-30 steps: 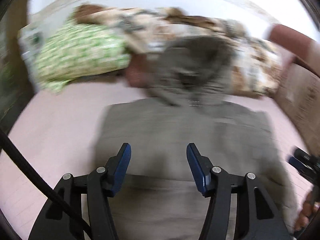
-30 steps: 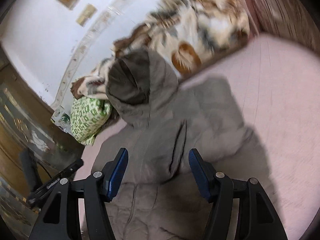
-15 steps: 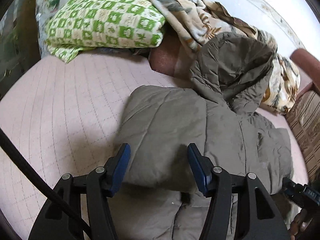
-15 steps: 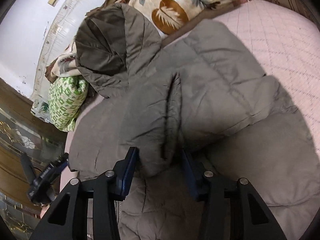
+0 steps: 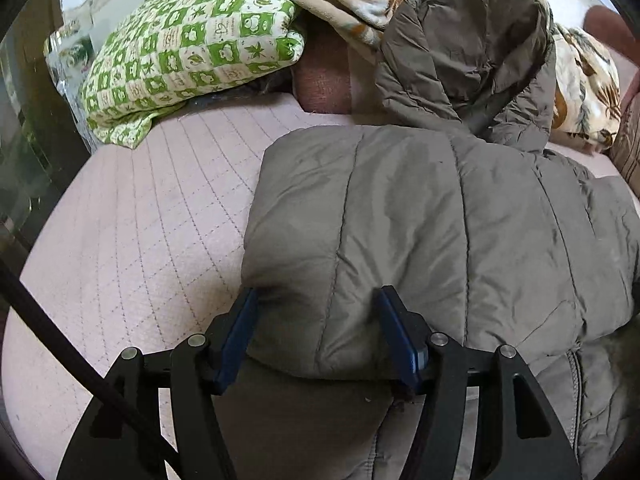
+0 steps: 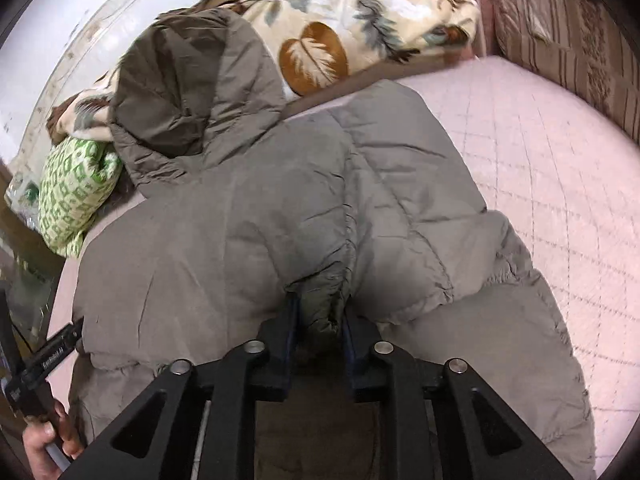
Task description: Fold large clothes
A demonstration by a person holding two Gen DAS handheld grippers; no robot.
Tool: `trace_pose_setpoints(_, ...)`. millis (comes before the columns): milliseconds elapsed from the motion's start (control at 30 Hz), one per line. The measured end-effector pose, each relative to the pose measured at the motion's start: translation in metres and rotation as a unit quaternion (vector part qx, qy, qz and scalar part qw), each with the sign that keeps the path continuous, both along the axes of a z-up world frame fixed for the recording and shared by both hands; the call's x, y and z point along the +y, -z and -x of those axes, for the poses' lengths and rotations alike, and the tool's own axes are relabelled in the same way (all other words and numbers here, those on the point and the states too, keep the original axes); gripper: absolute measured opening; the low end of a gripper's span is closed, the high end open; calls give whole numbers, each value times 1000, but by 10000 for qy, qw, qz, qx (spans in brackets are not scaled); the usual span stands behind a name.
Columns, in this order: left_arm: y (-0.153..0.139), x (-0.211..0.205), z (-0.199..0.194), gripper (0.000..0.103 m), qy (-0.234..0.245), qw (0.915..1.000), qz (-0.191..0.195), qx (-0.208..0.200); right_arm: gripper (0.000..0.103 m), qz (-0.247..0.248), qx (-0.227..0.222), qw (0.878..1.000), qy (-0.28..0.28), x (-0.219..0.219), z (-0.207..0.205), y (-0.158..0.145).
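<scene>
A grey-brown hooded puffer jacket (image 5: pixel 420 216) lies on a pink quilted bed (image 5: pixel 132 216), hood (image 5: pixel 464 52) toward the pillows. Both sleeves are folded across the chest. My left gripper (image 5: pixel 316 320) is open, its blue fingers either side of the folded left sleeve's puffy edge. In the right wrist view the jacket (image 6: pixel 248 216) fills the middle. My right gripper (image 6: pixel 318 320) is shut on a bunched fold of jacket fabric where the two sleeves meet. The left gripper's handle (image 6: pixel 44 364) and the hand holding it show at the lower left there.
A green-and-white checked pillow (image 5: pixel 192 44) and a leaf-print blanket (image 6: pixel 340 20) lie at the head of the bed. A brown patterned headboard or wall (image 6: pixel 560 28) borders the right side. Dark wooden furniture (image 5: pixel 24 120) stands at the left.
Both grippers have moved down and close to the jacket. The right jaws have narrowed from wide open to pinching the fabric fold. The left jaws stayed open and now straddle the sleeve edge.
</scene>
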State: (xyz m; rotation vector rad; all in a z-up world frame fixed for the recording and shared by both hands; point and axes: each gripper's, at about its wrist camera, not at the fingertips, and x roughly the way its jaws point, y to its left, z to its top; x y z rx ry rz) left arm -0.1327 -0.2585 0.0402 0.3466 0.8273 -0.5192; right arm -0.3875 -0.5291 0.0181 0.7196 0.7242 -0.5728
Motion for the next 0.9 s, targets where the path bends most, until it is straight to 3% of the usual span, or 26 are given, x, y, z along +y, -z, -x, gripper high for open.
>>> trace_pose_setpoints(67, -4, 2, 0, 61, 4, 10000, 7, -26, 32, -13, 22, 10000, -29, -1, 1, -5)
trace_pose_setpoints(200, -31, 12, 9, 61, -64, 9989, 298, -361, 41, 27, 92, 9996, 250, 1, 16, -25)
trace_pose_setpoints(300, -54, 15, 19, 64, -74, 9956, 600, -722, 41, 1062, 171, 9919, 674, 17, 32, -61)
trace_pose_setpoints(333, -56, 12, 22, 65, -35, 9949, 643, -772, 41, 1472, 107, 9867, 683, 24, 32, -73)
trace_pose_setpoints(400, -54, 1, 26, 65, 77, 9953, 580, -768, 41, 1720, -272, 9840, 372, 31, 24, -85)
trace_pose_setpoints(467, -42, -12, 30, 65, 216, 9965, 423, -688, 41, 1617, -412, 9860, -29, 34, 4, -80)
trace_pose_setpoints(533, -30, -23, 30, 65, 348, 9975, 264, -549, 41, 1750, -188, 9840, -294, 37, -20, -67)
trace_pose_setpoints(633, -15, -31, 28, 65, 340, 9985, -28, -436, 36, 1497, 124, 9878, -415, 29, -44, -46)
trace_pose_setpoints(900, 0, -28, 16, 74, 272, 9996, 75, -7, 36, 1079, 617, 9911, -471, 20, -57, -18)
